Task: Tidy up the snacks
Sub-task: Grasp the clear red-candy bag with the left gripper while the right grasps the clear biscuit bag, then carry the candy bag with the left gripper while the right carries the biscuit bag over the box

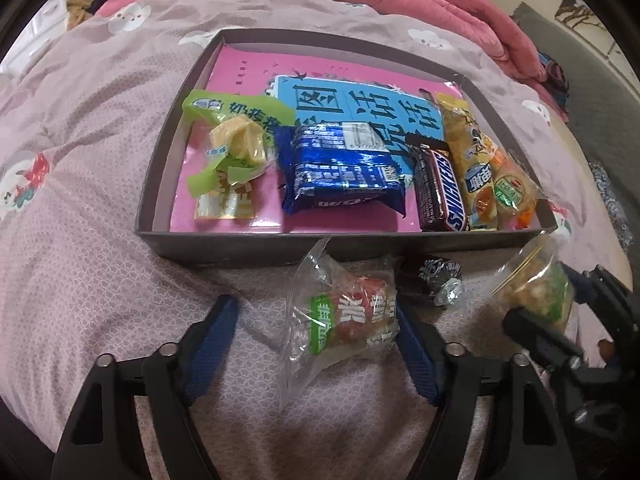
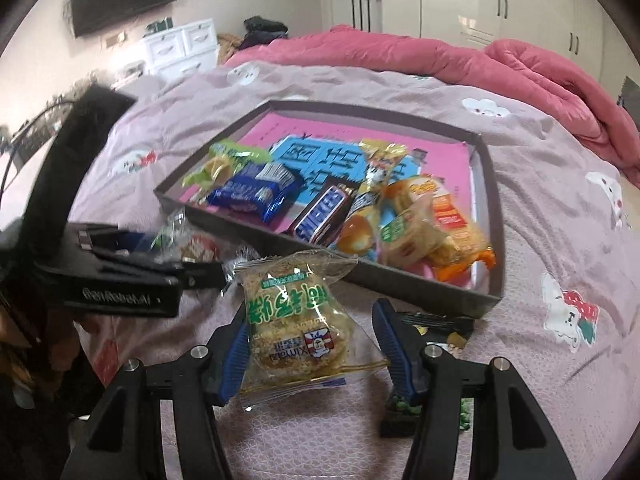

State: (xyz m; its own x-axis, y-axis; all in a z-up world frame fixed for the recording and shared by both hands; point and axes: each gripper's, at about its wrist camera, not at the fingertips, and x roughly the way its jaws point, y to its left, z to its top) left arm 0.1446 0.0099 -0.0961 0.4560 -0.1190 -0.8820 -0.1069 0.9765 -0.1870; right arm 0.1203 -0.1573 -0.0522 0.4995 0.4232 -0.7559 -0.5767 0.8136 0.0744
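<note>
Most snacks lie in the flat grey cardboard box (image 1: pixel 224 246); the right gripper (image 2: pixel 312 312) holds a clear rice-cake bag (image 2: pixel 296 332), and the open left gripper (image 1: pixel 314 304) sits around a clear red-sweet bag (image 1: pixel 348 320).

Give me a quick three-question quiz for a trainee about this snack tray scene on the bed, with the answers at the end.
1. True or false: the Snickers bar lies inside the tray.
2. Which snack sits between the fingers of the right gripper?
A. the blue foil pack
B. the clear-wrapped rice cracker with green lettering
C. the small dark foil-wrapped sweet
3. Fill in: the red-and-green packet between the fingers of the left gripper lies on the ____, outside the tray.

Key
1. True.
2. B.
3. Bedspread, just in front of the tray's near wall.
</note>
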